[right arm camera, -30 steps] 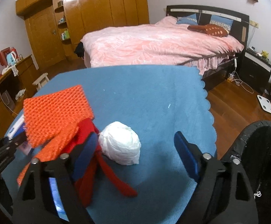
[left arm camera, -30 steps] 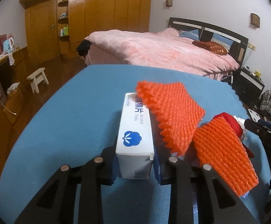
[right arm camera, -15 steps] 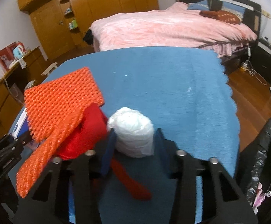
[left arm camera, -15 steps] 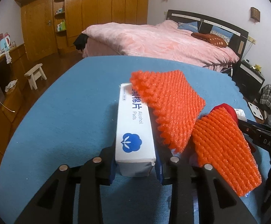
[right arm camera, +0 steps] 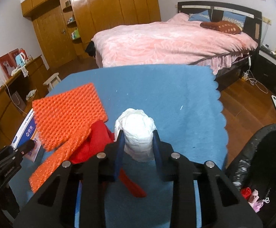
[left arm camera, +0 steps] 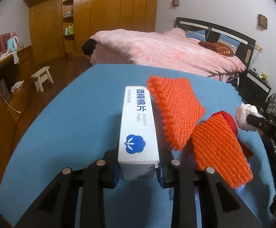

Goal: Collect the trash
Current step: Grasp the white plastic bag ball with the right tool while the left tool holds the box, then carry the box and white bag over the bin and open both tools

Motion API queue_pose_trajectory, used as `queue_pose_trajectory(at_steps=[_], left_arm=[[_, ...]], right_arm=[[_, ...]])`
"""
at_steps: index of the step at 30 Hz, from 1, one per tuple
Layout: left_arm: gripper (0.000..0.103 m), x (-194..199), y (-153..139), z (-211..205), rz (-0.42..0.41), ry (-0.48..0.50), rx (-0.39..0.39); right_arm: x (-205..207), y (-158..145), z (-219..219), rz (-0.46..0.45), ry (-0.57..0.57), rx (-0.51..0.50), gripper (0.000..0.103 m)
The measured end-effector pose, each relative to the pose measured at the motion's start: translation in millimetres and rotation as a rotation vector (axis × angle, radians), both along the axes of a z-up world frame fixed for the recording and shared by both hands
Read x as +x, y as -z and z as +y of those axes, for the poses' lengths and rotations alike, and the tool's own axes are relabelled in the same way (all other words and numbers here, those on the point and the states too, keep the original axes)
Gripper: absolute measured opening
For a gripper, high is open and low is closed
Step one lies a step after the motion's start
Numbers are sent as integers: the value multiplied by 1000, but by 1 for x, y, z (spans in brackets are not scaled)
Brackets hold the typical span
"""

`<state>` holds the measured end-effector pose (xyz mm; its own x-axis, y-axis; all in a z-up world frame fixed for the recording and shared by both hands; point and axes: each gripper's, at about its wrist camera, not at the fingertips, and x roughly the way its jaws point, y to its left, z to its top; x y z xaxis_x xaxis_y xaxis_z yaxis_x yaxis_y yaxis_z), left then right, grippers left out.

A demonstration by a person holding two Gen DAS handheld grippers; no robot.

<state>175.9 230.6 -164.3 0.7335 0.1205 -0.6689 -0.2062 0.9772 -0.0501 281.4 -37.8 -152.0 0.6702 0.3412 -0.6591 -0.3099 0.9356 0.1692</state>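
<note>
Box (left arm camera: 138, 125) long axis pointing away, pinched by left hand-held gripper (left arm camera: 138, 168) | right hand-held gripper (right arm camera: 137, 142) clamps wad (right arm camera: 137, 133)

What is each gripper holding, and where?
Left gripper clamps the box by its near end; right gripper squeezes the tissue wad by its sides.

— What is filling the back of the frame?
— A wooden wardrobe (left arm camera: 92, 17) is spanning the upper left, and a bed (left arm camera: 168, 51) under a pink quilt is lying at center right against white walls.
— And lower down?
— A small white stool (left arm camera: 42, 77) is standing on the dark wood floor (right arm camera: 251, 95) at left, and a black nightstand (right arm camera: 272, 70) is sitting at far right.
</note>
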Motion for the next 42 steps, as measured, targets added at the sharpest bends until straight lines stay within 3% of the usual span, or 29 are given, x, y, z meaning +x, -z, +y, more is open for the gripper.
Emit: queue_pose_trajectory(at_steps=[9, 21, 42], left_arm=[[30, -15, -35, -10, -62, 16, 24], [30, -36, -72, -56, -118, 95, 18], [30, -35, -88, -162, -155, 317, -15]], right_arm=[[-23, -27, -12, -51, -7, 36, 28], [-61, -63, -40, -107, 5, 78, 28], [-110, -90, -130, -175, 159, 86, 28]])
